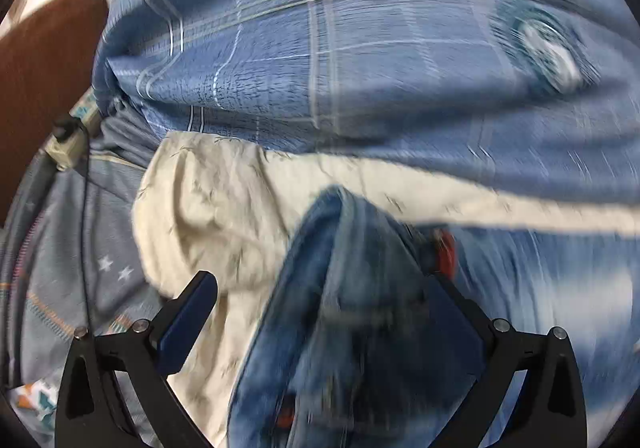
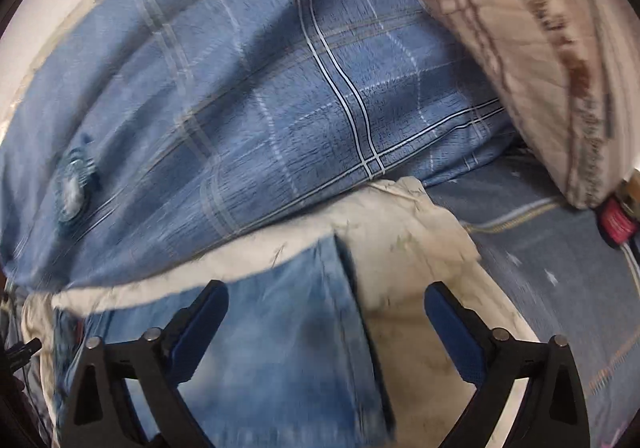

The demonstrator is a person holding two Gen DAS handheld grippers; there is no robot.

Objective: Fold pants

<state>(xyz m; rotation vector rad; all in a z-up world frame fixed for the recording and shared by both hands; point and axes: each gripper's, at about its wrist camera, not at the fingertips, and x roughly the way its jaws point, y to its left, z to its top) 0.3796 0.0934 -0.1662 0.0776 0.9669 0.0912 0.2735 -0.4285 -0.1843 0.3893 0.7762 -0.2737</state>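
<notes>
On a bed spread with a cream sheet point(image 1: 224, 207), under a blue plaid quilt point(image 1: 360, 67): jeans point(image 1: 360, 308) lie in front of both tools. Both views are motion-blurred, so fine detail is unreliable.

Left gripper point(image 1: 320, 296): jaws spread wide. A raised ridge of denim stands up between the fingers and runs down toward the camera; the right finger is partly hidden behind the cloth. Nothing is pinched that I can see, though the blur keeps me from saying whether either pad touches the fabric.

Right gripper point(image 2: 326, 306): jaws also spread wide. The straight side edge of a flat denim panel point(image 2: 280, 328) runs between the fingers, with denim before the left finger and bare cream sheet before the right. It looks to hover above the cloth; contact cannot be judged.

Surroundings: a folded, striped beige blanket point(image 2: 520, 47) upper right in the right view; a grey star-print sheet point(image 2: 552, 268) below it; a brown headboard point(image 1: 44, 87) at far left in the left view.

Step in hand, as I read it: an early stage of the fold, with both tools lining up on the denim and neither holding it. Next move calls for closing each tool on an edge, the left on the raised ridge and the right on the panel edge, then carrying the cloth over evenly so the layers stack without dragging the cream sheet along.
</notes>
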